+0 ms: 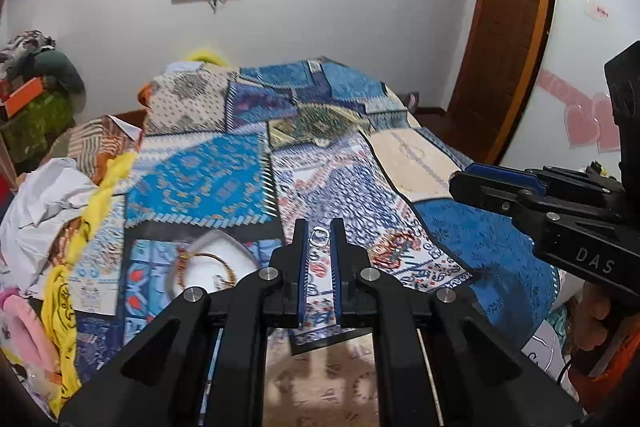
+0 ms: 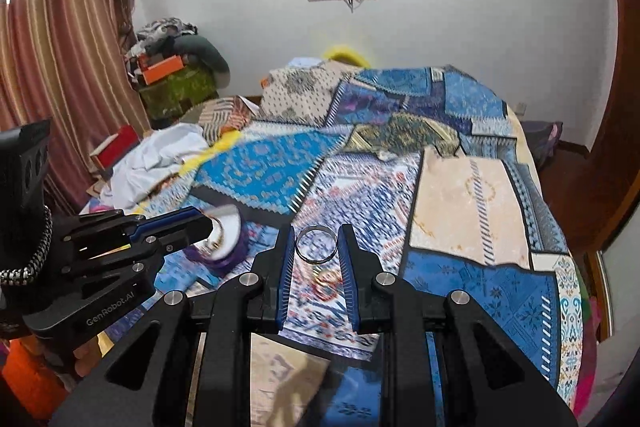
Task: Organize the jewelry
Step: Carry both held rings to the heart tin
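Left wrist: left tool (image 1: 319,227) pinches small ring (image 1: 319,237); dish (image 1: 212,263) nearby, unobstructed.

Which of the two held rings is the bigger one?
The plain silver band in the right tongs. It spans a wide gap between the pads, while the small silver ring in the left tongs is pinched nearly shut.

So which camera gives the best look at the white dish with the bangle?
The left wrist view. There the white dish lies open to the camera on the patchwork cover, with the bangle in it. In the right wrist view the left tongs cover part of the dish, and the rest is blurred.
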Action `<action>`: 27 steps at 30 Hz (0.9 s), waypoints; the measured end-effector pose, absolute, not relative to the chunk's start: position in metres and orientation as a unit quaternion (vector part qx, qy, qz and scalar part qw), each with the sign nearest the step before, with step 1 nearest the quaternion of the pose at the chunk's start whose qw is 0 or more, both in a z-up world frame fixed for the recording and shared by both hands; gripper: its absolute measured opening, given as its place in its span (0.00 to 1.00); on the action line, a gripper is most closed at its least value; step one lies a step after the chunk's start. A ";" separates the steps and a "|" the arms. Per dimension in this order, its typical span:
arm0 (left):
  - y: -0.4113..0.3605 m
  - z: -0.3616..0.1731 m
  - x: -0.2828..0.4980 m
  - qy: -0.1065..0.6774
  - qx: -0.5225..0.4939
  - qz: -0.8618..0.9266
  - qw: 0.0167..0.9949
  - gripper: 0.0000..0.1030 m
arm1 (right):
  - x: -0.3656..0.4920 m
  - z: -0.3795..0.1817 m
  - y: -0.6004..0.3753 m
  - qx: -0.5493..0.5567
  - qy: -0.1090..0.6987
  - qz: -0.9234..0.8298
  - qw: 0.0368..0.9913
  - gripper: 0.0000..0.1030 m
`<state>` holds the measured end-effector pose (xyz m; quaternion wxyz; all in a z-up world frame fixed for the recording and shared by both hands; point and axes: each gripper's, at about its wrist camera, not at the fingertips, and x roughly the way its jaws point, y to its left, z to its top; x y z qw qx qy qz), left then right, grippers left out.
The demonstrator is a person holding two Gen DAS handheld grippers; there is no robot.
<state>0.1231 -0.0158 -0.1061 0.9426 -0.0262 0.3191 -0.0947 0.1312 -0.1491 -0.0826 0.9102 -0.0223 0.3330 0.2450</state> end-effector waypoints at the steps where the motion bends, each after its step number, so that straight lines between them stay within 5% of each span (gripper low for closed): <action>1: -0.012 -0.104 0.121 0.315 -0.028 -0.092 0.944 0.08 | 0.131 -0.081 -0.147 -0.021 0.331 0.246 0.911 0.19; 27: 0.086 -0.111 0.105 0.297 -0.073 -0.015 0.952 0.08 | 0.133 -0.083 -0.047 -0.054 0.326 0.321 0.887 0.19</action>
